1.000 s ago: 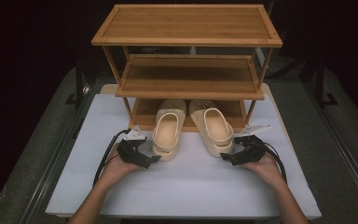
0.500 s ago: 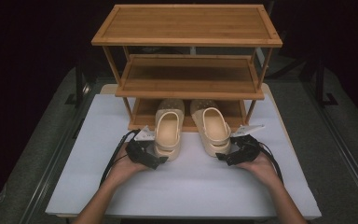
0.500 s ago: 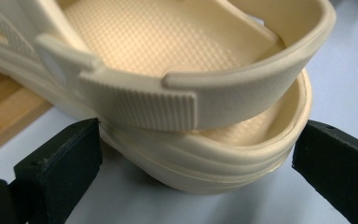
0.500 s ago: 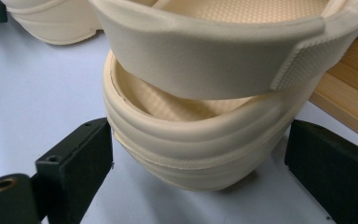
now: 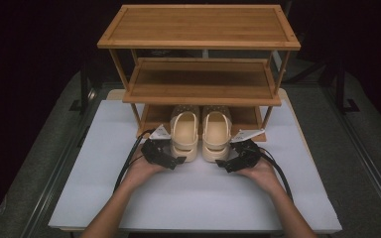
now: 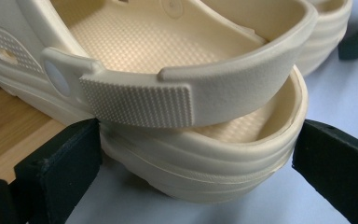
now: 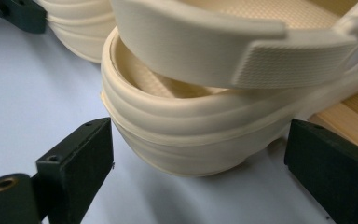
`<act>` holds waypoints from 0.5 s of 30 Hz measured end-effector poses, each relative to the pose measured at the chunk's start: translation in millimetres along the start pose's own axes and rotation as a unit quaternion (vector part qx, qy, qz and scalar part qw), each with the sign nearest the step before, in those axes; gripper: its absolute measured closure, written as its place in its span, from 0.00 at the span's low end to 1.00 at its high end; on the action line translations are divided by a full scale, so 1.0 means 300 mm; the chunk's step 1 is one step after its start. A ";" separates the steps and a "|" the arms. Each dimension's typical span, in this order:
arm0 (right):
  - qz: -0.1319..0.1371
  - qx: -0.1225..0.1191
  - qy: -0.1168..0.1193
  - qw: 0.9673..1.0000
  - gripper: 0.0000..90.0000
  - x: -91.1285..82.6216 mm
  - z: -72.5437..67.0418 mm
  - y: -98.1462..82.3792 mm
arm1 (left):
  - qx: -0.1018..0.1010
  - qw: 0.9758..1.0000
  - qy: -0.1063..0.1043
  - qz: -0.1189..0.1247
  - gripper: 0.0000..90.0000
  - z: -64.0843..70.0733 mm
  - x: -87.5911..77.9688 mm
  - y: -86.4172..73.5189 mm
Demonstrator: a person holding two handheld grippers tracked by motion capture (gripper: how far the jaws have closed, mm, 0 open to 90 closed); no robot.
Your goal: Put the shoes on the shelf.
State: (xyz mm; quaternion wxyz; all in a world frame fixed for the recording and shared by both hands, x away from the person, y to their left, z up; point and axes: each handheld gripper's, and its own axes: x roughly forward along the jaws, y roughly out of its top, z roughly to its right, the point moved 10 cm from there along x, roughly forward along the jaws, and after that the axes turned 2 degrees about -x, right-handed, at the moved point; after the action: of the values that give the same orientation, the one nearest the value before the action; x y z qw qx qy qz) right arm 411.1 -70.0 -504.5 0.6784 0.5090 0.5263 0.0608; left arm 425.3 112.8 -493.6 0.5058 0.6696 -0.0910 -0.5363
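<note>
Seen from above, two cream clogs sit side by side, toes under the bottom shelf of a wooden rack (image 5: 198, 79), heels out on the white table (image 5: 198, 198). The left hand-held gripper (image 5: 176, 159) is at the heel of the left clog (image 5: 184, 134); the right hand-held gripper (image 5: 223, 164) is at the heel of the right clog (image 5: 216, 134). A person's forearms enter from the bottom edge.

From the left hand-held gripper (image 6: 191, 186), the left clog (image 6: 205, 154) fills the gap between the black jaws, which stand apart on either side of its heel, the left one touching or nearly so. The heel strap (image 6: 191, 93) lies above.

From the right hand-held gripper (image 7: 200, 186), the jaws are likewise spread, flanking the right clog (image 7: 186, 140) at its heel without pinching it. The rack (image 7: 349, 121) shows at the right.
</note>
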 end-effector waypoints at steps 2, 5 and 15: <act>0.001 -0.001 -0.001 1.000 0.09 0.013 -0.007 0.012 | 0.002 1.000 0.002 -0.001 0.01 0.000 0.006 0.003; 0.004 -0.001 -0.009 1.000 0.08 0.028 -0.014 0.024 | 0.003 1.000 0.007 -0.001 0.01 -0.002 0.012 0.004; 0.006 0.019 -0.022 1.000 0.07 0.037 -0.017 0.027 | 0.007 1.000 0.020 -0.003 0.01 -0.001 0.019 0.004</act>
State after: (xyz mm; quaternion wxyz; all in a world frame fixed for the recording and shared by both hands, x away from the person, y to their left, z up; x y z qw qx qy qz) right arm 415.7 -56.1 -505.1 0.6795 0.5264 0.5092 0.0437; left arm 428.4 108.4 -496.2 0.5015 0.6837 -0.0828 -0.5236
